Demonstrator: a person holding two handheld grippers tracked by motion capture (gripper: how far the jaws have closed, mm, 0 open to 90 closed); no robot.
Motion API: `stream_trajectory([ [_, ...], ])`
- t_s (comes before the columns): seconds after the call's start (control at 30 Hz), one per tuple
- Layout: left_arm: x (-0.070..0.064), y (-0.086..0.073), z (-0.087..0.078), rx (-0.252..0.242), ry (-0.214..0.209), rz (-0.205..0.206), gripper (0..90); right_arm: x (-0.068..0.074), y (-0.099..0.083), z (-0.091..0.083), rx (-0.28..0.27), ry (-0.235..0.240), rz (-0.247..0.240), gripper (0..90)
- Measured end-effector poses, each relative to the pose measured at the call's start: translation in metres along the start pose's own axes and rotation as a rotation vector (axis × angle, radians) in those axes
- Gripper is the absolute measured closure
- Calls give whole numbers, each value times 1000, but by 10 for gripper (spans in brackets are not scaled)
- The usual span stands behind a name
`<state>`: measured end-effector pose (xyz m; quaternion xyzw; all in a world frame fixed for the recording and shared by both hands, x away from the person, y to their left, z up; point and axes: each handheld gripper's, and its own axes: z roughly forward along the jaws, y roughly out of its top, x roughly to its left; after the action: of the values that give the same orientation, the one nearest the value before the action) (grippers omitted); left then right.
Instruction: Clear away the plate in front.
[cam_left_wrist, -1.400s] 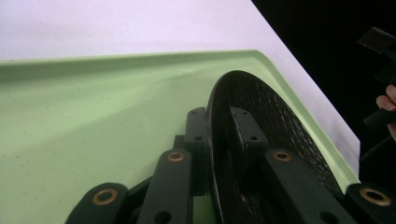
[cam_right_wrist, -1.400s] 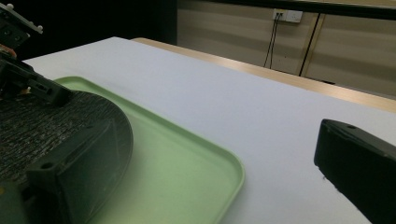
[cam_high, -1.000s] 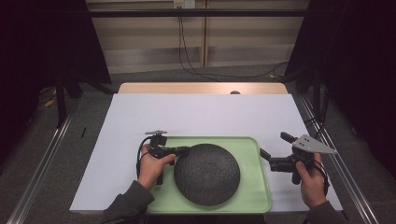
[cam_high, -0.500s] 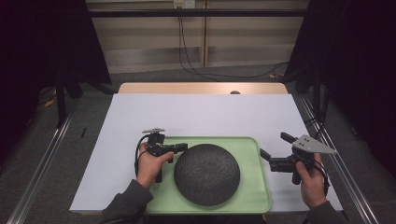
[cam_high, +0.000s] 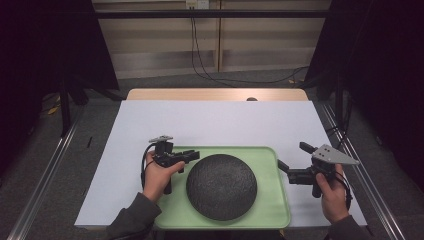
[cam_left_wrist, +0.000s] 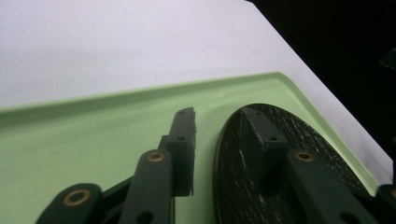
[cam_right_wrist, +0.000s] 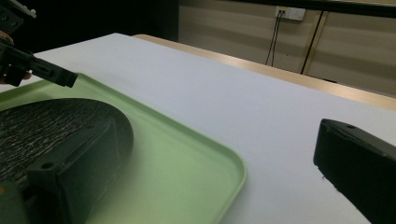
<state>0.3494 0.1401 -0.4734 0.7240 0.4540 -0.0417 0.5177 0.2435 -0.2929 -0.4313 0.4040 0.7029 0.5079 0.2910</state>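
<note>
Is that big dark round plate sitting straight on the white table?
No, the dark round plate lies inside the green tray, which rests on the white table.

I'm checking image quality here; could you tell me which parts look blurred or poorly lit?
High view: table evenly lit, surroundings dark. Left gripper view: near jaws soft, tray sharp. Right gripper view: its jaws and the plate blurred, far wall clearer.

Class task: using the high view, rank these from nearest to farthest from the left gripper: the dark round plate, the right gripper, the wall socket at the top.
From the left gripper:
1. Dark round plate, just beside it on the green tray.
2. Right gripper, across the tray.
3. Wall socket, far back wall.
</note>
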Motion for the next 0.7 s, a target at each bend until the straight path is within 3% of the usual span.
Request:
stream_trajectory([
  [0.07, 0, 0, -1, -24, -7, -17, 622, 0, 0, 0, -4, 2, 0, 0],
  [0.2, 1, 1, -4, -42, -15, 10, 532, -1, 0, 0, -3, 1, 0, 0],
  [0.27, 2, 2, -5, -64, -7, 44, 481, 0, 0, 2, -3, 7, -5, 0],
  [0.4, 4, 3, -7, -78, -2, 65, 410, 2, 0, 4, 6, 16, -13, 0],
  [0.43, 4, 3, -7, -88, -5, 55, 397, 2, 0, 4, 7, 19, -16, 0],
  [0.53, 4, 5, -8, -94, 14, 83, 324, 2, 0, 3, -2, 15, -13, 0],
  [0.7, 2, 6, -7, -96, 3, 91, 225, 1, 0, 3, -1, 12, -15, 0],
])
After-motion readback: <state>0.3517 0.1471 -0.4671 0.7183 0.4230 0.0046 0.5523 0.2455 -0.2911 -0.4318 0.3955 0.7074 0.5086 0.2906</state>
